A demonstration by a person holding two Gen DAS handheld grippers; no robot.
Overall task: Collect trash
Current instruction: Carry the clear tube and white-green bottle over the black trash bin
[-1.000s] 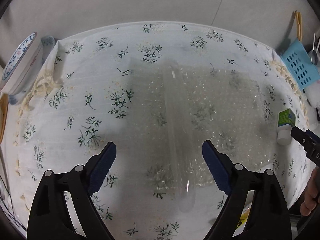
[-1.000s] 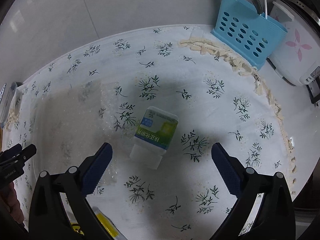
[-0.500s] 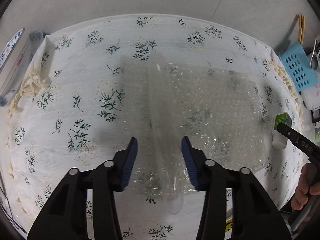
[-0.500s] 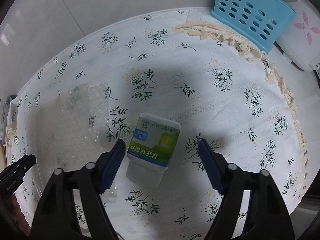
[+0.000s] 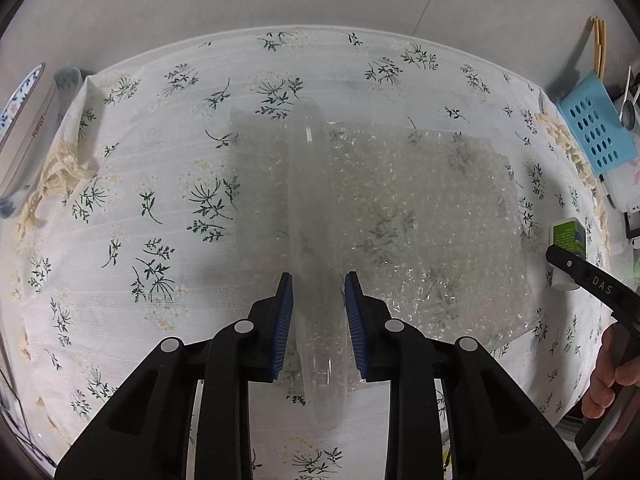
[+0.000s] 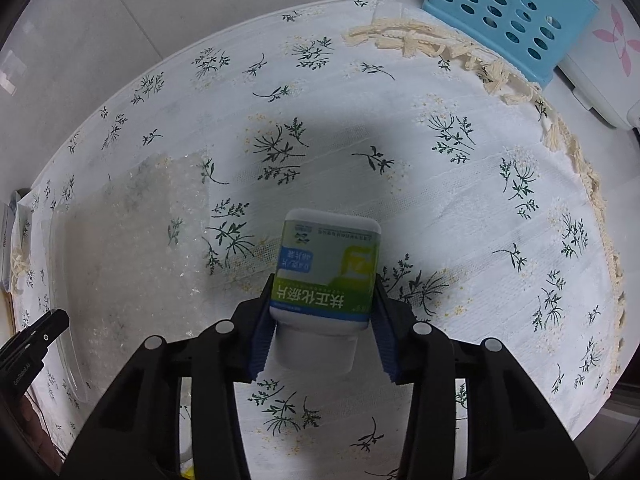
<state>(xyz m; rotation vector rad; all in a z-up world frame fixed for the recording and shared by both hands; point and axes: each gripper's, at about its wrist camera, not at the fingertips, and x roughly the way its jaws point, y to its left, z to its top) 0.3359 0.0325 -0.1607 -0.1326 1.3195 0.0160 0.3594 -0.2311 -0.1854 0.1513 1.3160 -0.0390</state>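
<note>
A clear plastic tube (image 5: 310,220) lies on a sheet of bubble wrap (image 5: 420,216) on the flowered tablecloth. My left gripper (image 5: 318,300) is shut on the tube, with a blue pad on each side of it. A white bottle with a green and blue label (image 6: 326,276) lies on the cloth. My right gripper (image 6: 322,312) is shut on the bottle near its cap. The bottle also shows at the right edge of the left wrist view (image 5: 568,240). The bubble wrap shows at the left of the right wrist view (image 6: 132,248).
A blue perforated basket (image 6: 508,16) and a white appliance (image 6: 600,48) stand at the back right. A blue-patterned bowl (image 5: 20,120) sits at the far left. The cloth's fringed edge (image 6: 580,160) runs along the right side. A wall stands behind the table.
Both grippers have moved forward and closed. The left one has taken hold of the clear tube, the right one of the white bottle.
</note>
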